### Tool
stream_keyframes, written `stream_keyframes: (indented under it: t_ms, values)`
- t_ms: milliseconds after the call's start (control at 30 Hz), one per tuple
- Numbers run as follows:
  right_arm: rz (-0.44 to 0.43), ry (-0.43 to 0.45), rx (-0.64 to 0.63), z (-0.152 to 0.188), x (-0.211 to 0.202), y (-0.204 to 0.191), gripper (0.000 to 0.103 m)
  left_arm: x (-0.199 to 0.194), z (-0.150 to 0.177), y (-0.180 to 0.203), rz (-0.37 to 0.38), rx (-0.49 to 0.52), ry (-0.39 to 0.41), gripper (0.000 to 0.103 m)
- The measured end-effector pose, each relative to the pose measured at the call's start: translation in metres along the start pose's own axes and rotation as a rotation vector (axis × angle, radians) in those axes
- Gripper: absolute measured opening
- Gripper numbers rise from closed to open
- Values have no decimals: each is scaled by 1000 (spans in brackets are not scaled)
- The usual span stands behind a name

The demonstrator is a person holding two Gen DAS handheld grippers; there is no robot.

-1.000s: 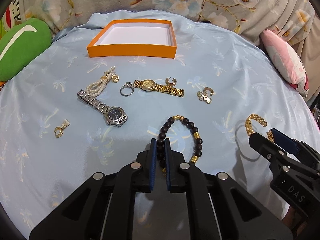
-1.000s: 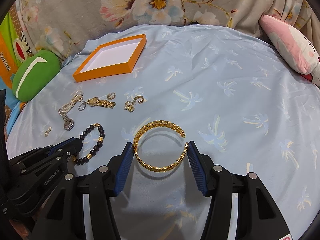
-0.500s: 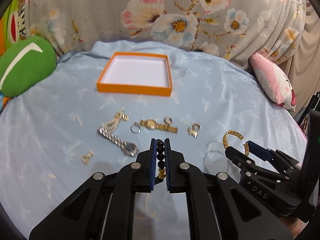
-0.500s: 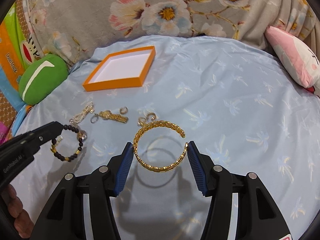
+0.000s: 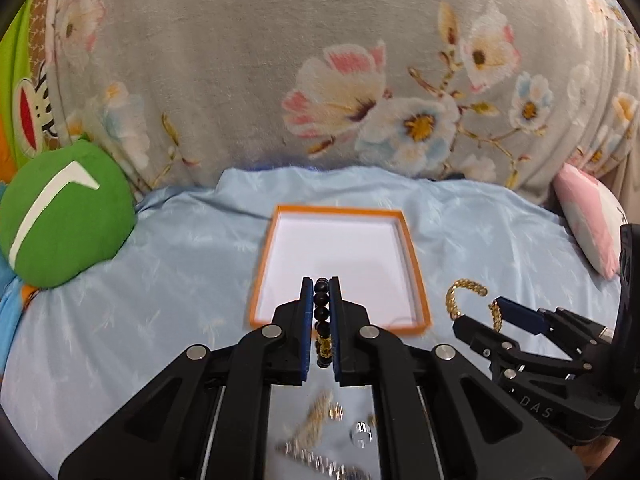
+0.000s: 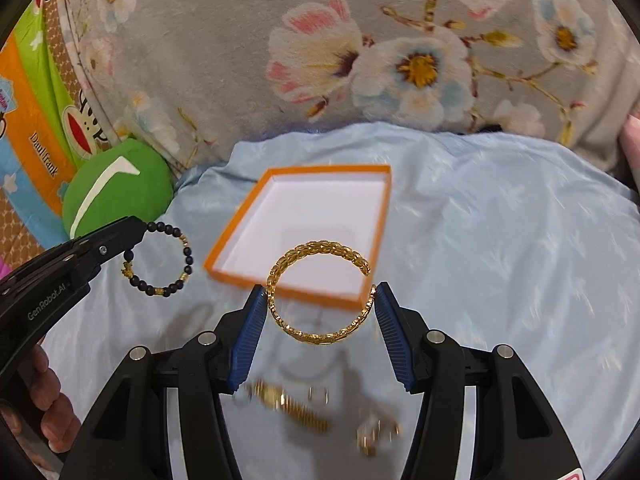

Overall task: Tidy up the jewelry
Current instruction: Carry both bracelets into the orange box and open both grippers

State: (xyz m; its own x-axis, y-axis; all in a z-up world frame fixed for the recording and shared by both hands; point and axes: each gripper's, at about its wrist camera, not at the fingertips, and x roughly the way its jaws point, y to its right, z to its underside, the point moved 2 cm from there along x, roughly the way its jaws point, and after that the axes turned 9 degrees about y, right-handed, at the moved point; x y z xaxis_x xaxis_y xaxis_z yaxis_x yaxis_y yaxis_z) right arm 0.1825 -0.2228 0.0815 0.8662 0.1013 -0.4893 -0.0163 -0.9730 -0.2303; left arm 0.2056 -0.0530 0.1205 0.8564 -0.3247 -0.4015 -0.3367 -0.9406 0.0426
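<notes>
My left fingers (image 5: 320, 320) pinch the black bead bracelet (image 6: 160, 258) and my right fingers (image 6: 320, 308) brace the gold cuff (image 6: 320, 292) across its width — both carried above the blue bedspread (image 6: 500, 240), short of the orange box (image 5: 416, 276), ready for dropping in.

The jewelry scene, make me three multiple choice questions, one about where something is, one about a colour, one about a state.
1. Where does the bead bracelet hang?
A. from the left gripper
B. inside the box
C. on the green cushion

2. What colour are the rims of the box?
A. blue
B. orange
C. black

3. How does the right gripper stand?
A. open and holding nothing
B. shut tight on a watch
C. clamped across the gold bangle

Answers: 1 A, beads sit between its pads. 2 B, orange walls around a white floor. 3 C, both pads press the bangle's sides.
</notes>
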Motion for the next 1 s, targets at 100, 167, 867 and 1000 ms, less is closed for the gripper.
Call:
stream_keyframes:
  t_ms: [100,167,867,1000]
  values:
    - [-4,-3,-2,-23,38,3,54,39,-15,-7,9,-11,-3,7]
    - [-3,-5,-8,-34,58,5,54,65,-24,-7,13,-4,0,7]
    - [61,-91,-90,-43,185,26,55,214,-13,-2,51,17,-101,7]
    - [60,-104,-100,-42,193,26,56,221,-11,-3,42,4,-105,8]
